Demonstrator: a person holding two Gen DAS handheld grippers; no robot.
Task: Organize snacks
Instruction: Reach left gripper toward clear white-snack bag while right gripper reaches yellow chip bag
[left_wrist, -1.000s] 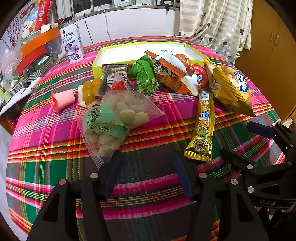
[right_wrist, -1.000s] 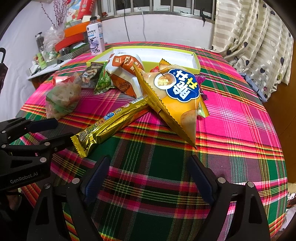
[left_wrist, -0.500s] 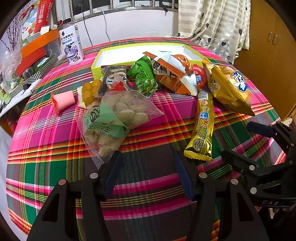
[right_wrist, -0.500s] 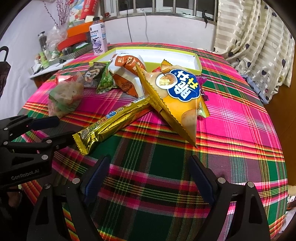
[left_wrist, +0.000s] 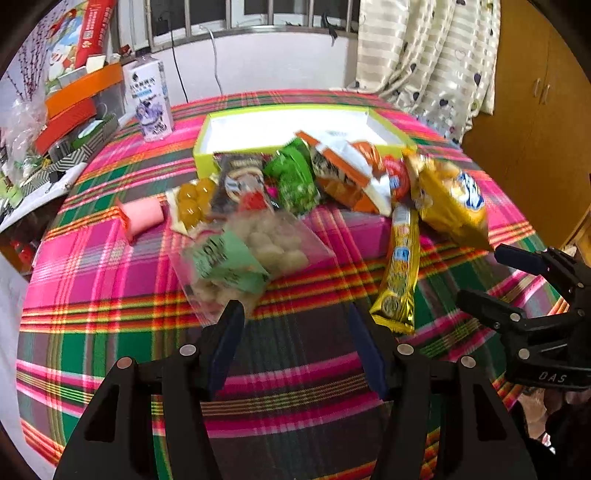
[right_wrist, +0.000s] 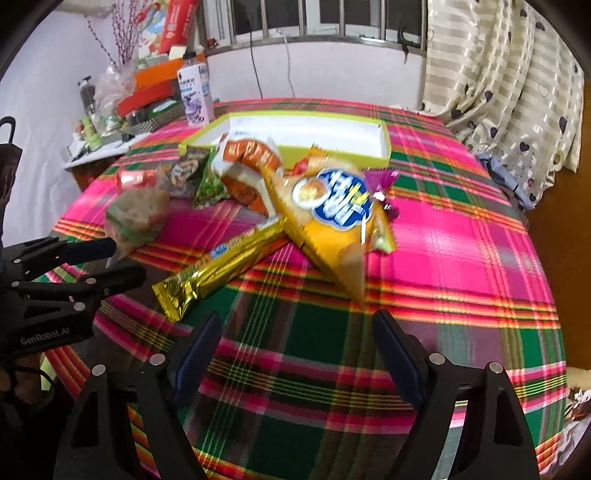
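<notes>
Both grippers hover low over the near part of a round table under a plaid cloth (left_wrist: 110, 266).

Left gripper (left_wrist: 295, 317): fingers spread wide, nothing between them, only bare cloth below. Its left fingertip sits just at the near edge of a clear peanut bag (left_wrist: 243, 254); whether they touch cannot be told.

Right gripper (right_wrist: 295, 325): fingers wide apart, empty, over open cloth. The tip of a yellow chip bag (right_wrist: 332, 218) ends just beyond the gap.

The snacks lie in a loose heap at mid-table: a long gold bar (right_wrist: 225, 262) runs diagonally, its far end tucked under the chip bag. Behind them are an orange-and-white bag (left_wrist: 347, 173), a green pouch (left_wrist: 295, 181) and a pink roll (left_wrist: 144, 214).

A lime-edged shallow box (left_wrist: 291, 122) stands open behind the heap, its near wall touching the packets.

Open room: a wide strip along the near edge, and the right side of the cloth in the right wrist view. A bottle (left_wrist: 149, 99) stands at the far left edge.
</notes>
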